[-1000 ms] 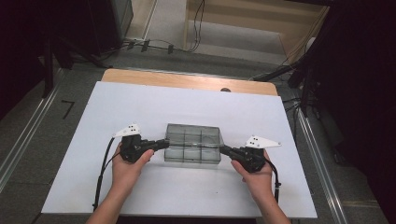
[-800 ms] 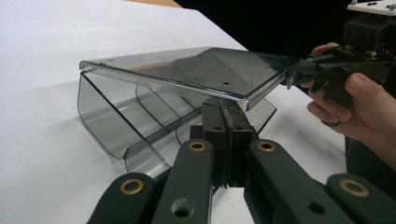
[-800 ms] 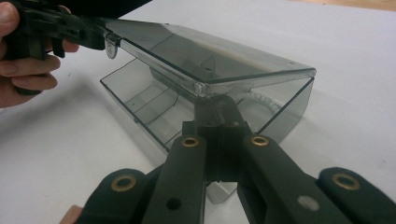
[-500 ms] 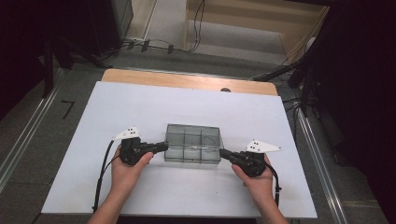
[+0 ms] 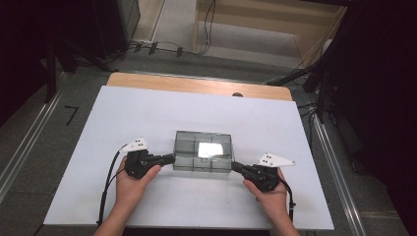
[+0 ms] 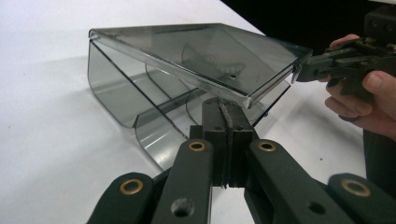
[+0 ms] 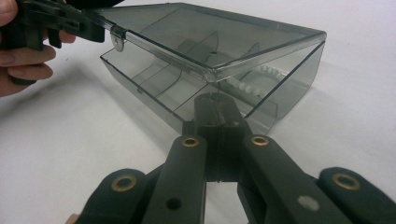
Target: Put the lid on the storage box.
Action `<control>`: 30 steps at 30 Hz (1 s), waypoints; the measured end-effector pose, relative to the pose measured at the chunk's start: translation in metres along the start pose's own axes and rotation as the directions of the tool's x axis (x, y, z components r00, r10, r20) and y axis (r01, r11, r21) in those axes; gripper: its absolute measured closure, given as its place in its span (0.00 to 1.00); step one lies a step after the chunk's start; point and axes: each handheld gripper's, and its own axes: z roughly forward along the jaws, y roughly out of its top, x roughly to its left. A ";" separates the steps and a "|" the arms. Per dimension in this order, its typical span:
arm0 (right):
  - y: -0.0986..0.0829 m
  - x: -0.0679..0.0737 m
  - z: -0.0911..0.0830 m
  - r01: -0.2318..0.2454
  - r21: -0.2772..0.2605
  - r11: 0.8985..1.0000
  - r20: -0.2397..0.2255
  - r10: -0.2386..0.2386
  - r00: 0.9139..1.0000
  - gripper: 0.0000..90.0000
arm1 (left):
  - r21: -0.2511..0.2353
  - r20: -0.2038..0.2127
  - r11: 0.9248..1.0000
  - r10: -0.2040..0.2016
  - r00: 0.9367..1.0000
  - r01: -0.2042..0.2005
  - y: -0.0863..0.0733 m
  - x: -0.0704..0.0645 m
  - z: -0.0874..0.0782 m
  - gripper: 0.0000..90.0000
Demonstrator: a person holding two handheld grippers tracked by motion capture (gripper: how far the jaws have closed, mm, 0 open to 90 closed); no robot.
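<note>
Support surface: 1 table [image 5: 147,113] with a white top, occupying the centre and lower part of the high view. A bare wooden strip [image 5: 196,84] runs along its far edge, toward the upper centre of the frame. Resting directly on the white top: 1 smoky transparent compartment box [image 5: 203,151], just below frame centre, its lid raised at the near edge.

The white surface [image 5: 147,113] lies bare across the upper, left and right parts of the high view. Only the smoky plastic box [image 5: 203,150] at centre blocks passage, with the left claw [image 5: 169,158] and right claw [image 5: 235,167] touching its ends.
</note>
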 end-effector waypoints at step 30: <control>-0.009 0.005 0.001 0.005 0.009 1.000 0.016 -0.005 1.000 0.96 | 0.046 -0.025 0.999 0.013 1.000 -0.012 -0.006 0.000 -0.001 0.99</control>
